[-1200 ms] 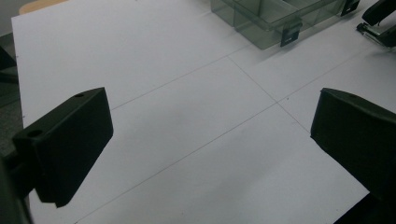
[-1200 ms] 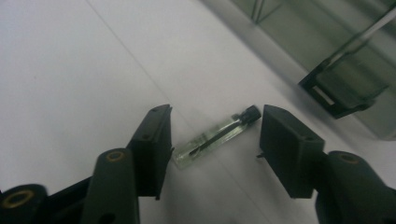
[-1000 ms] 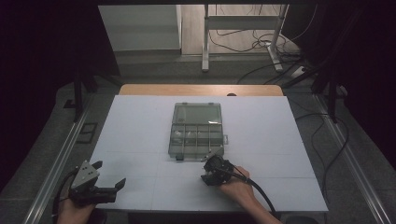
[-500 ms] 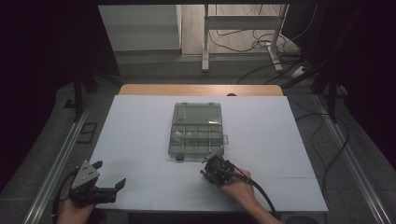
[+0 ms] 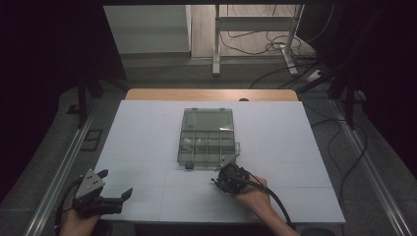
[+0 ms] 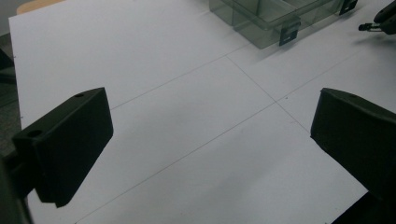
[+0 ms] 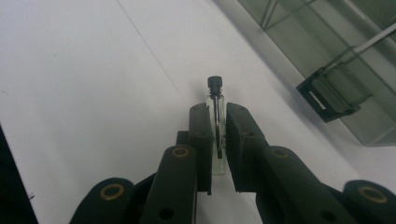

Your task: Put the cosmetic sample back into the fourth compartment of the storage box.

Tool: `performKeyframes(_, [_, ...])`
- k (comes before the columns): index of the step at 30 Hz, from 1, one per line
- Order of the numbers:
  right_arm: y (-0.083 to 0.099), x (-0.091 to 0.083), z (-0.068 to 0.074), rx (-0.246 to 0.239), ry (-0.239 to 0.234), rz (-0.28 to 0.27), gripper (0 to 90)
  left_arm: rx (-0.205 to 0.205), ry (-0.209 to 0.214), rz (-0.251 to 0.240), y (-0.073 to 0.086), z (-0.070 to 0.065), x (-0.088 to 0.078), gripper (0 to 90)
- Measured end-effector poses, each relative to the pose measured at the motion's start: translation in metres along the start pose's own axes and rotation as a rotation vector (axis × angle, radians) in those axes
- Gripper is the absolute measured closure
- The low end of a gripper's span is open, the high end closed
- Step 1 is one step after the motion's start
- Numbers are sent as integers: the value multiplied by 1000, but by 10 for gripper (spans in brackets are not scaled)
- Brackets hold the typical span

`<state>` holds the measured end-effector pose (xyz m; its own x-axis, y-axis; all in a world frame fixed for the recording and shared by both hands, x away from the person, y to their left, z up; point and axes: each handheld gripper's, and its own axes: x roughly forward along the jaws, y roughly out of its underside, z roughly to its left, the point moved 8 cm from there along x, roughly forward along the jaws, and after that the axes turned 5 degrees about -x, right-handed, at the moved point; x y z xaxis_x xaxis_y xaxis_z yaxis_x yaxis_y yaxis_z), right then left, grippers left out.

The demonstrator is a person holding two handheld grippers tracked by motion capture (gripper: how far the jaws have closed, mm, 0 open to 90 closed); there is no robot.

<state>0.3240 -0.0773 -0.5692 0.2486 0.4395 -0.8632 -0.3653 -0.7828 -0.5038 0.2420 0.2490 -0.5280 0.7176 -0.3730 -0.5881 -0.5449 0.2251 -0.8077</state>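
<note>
Black jaws on my left gripper (image 5: 114, 195) are standing spread wide with nothing between them, hovering over the near left corner of the white table (image 5: 147, 128), and I am keeping that hand parked there while the other one works. Moving right across the table, the clear plastic box (image 5: 206, 140) is lying open in the middle, its lid folded back toward the far side and its divided tray facing me; I am seeing a few small pale items in the far left compartments, too small to name, while the nearer compartments are looking bare. A dark latch (image 7: 327, 98) is hanging off the box's near edge in the right gripper view. Just in front of that near right corner, my right gripper (image 7: 218, 122) is pinching a small glass vial (image 7: 218, 107) with a black cap (image 7: 215, 82). Its jaws have just been closing, and now the pads are pressing on the vial's sides, with the cap poking out past the tips. A second ago the gripper was sitting in nearly the same spot with the jaws wider. I am judging that the pick is made, so the vial is ready to be lifted and carried to one of the tray's compartments, which are lying just beyond it.
</note>
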Motion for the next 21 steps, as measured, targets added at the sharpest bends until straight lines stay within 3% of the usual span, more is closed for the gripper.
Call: performKeyframes(21, [-7,-23,-15,58,-9,-84,798,2,0,5,0,0,0,0])
